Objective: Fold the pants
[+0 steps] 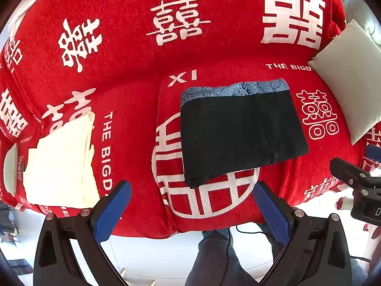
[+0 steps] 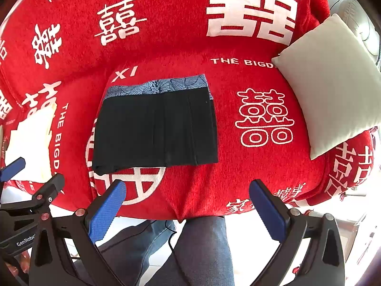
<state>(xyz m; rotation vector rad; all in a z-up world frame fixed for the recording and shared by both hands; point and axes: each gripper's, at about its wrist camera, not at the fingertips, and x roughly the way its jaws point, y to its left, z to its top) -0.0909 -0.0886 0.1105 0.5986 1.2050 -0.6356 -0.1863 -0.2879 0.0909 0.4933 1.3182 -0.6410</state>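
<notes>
Closest to me, my left gripper [image 1: 193,188] hangs with its 2 blue-padded fingers [image 1: 112,211] spread wide, nothing between them. My right gripper [image 2: 187,188] is the same: jaws wide apart and empty, above the front edge of the seat. Below both I see the person's legs in grey-blue trousers [image 2: 204,250] and a thin black cable [image 2: 171,236] running across them.

Just beyond the fingertips lie the pants [image 1: 240,131], black, folded into a compact rectangle with a blue patterned waistband [image 1: 235,88] along the far edge. They rest flat on the red cover [image 2: 238,174] with its white characters, apart from both grippers.

To the left on the seat sits a cream folded cloth [image 1: 59,162]. Farther right, a pale cushion [image 2: 333,83] leans against the armrest. Behind everything rises the red backrest [image 1: 133,54].
</notes>
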